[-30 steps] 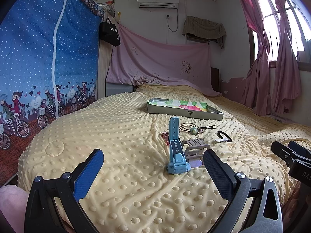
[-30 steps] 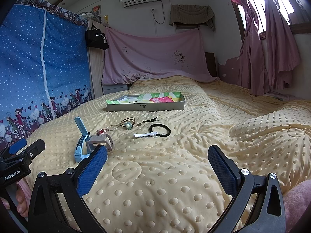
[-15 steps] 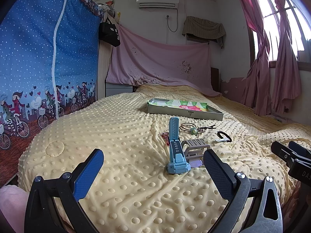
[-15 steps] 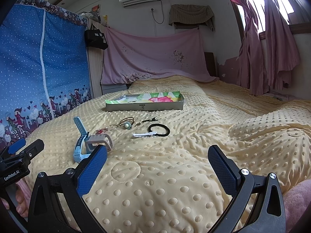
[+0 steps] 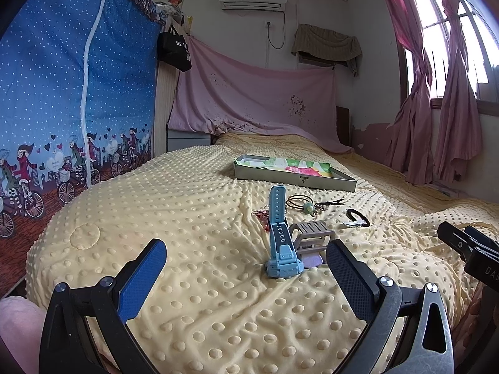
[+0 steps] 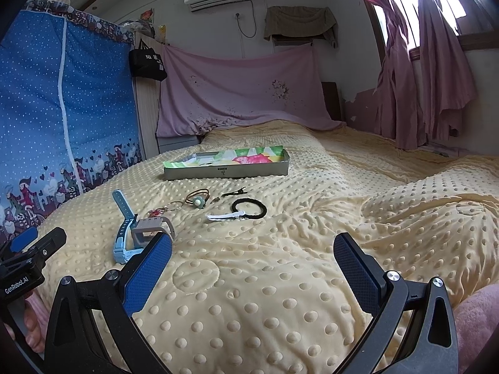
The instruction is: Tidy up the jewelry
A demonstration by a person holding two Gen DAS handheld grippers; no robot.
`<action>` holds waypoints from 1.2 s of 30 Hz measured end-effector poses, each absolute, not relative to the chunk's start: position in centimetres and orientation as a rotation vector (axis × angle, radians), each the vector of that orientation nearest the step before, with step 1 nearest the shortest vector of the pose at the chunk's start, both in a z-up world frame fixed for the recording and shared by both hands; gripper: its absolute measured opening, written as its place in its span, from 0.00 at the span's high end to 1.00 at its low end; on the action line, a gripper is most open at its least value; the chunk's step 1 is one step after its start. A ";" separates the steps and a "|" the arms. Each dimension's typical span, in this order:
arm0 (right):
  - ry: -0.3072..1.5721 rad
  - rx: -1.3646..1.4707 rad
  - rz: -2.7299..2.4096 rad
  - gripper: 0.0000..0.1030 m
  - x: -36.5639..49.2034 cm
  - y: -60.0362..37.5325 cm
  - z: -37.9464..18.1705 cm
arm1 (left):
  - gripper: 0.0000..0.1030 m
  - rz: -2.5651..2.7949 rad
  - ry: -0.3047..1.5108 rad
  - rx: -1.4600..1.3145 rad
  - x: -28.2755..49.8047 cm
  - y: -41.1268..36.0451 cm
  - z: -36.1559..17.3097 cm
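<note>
While nothing is gripped, both tools wait spread wide: left gripper [image 5: 244, 271] low before blue watch [image 5: 280, 240] at 12 o'clock, right gripper [image 6: 252, 268] facing black hair tie [image 6: 249, 208]; tray [image 6: 224, 173] beyond, seemingly empty, presumably the destination.

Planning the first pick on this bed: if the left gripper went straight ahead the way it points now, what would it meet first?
Most likely the blue watch, standing just ahead between the open jaws of the left gripper, with the grey watch beside it. Depth is hard to judge; the yellow blanket below might touch first.
</note>
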State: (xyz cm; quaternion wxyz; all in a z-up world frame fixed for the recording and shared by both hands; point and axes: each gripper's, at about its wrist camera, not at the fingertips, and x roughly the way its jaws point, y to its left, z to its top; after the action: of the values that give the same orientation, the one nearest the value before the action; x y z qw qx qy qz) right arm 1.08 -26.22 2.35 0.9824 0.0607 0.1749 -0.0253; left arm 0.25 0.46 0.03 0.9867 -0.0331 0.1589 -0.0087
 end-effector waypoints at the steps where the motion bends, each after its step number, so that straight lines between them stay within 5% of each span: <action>1: 0.350 0.125 -0.054 0.01 1.0 -26.3 2.4 | 0.00 -0.024 0.321 -0.063 0.3 0.4 0.0; 30: 0.406 0.098 0.036 0.01 6.1 -25.1 2.7 | 0.00 -0.068 0.420 -0.079 5.1 -0.4 -0.9; 36: 0.421 0.068 0.091 0.01 7.2 -24.3 2.5 | 0.07 -0.087 0.415 -0.067 5.8 -0.6 -1.0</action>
State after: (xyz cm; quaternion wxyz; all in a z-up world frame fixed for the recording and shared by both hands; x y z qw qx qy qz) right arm 7.19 -24.35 2.47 0.9763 0.0336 0.2089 0.0453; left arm 5.76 -0.56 -1.03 0.9771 -0.0331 0.2060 -0.0429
